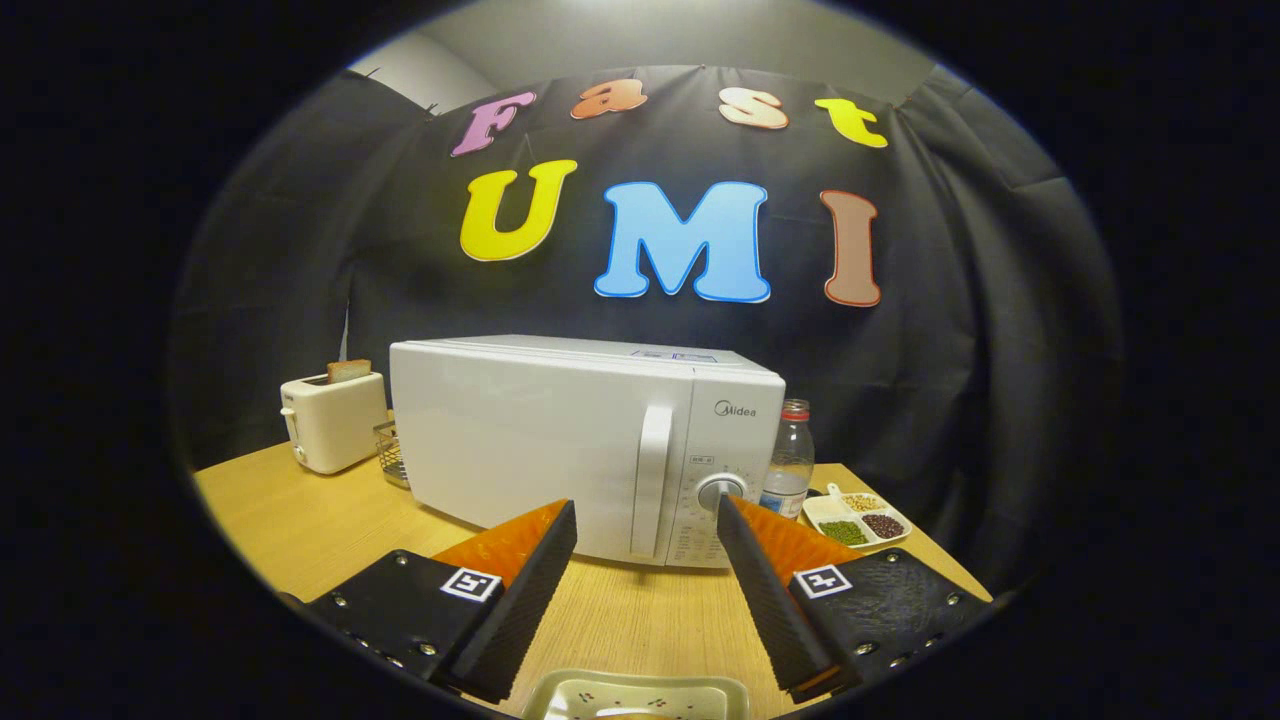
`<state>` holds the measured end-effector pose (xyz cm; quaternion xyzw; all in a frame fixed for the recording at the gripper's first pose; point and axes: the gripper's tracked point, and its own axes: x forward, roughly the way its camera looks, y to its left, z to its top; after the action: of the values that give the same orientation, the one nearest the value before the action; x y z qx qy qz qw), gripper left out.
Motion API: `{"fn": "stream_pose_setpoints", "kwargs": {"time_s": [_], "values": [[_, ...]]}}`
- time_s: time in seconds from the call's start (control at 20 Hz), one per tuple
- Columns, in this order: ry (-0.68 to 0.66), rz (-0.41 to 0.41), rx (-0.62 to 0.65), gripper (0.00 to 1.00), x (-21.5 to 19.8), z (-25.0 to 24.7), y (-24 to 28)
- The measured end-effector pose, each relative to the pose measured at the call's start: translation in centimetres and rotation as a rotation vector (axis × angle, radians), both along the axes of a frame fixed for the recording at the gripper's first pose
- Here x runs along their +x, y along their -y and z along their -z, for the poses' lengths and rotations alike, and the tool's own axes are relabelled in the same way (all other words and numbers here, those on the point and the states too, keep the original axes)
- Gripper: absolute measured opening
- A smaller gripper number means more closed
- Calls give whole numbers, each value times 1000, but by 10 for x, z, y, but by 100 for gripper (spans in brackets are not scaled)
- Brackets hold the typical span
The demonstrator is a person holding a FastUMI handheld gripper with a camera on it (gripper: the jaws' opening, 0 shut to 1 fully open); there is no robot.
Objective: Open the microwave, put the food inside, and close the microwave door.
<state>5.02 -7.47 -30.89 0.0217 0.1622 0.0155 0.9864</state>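
A white microwave (560,440) stands on the wooden table (290,520) with its door shut and its vertical handle (652,480) just ahead of my fingers. My gripper (647,512) is open, with nothing between its fingers, hovering a short way in front of the door. One fingertip (560,520) lines up left of the handle, the other near the control knob (720,492). Below, close to me, lies a pale dish (640,695) with food, partly hidden.
A white toaster (330,420) with a slice of bread stands left of the microwave, with a wire rack (390,455) beside it. On the right are a plastic bottle (790,460) and a divided white tray (855,518) of beans.
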Motion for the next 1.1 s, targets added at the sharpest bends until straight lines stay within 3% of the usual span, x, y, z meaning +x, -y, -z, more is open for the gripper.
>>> {"fn": "stream_pose_setpoints", "kwargs": {"time_s": [0.4,0.45,0.6,0.7,0.8,0.85,1.0,1.05,1.1], "values": [[5,78,23,85,62,27,7],[4,86,23,71,68,30,7],[7,103,9,70,80,39,7],[-4,109,14,51,85,43,7],[-16,82,63,49,89,45,0],[-23,89,85,33,75,37,1],[-42,108,80,30,84,43,-1],[-38,115,64,20,88,43,-1],[-34,113,46,20,85,42,0]]}}
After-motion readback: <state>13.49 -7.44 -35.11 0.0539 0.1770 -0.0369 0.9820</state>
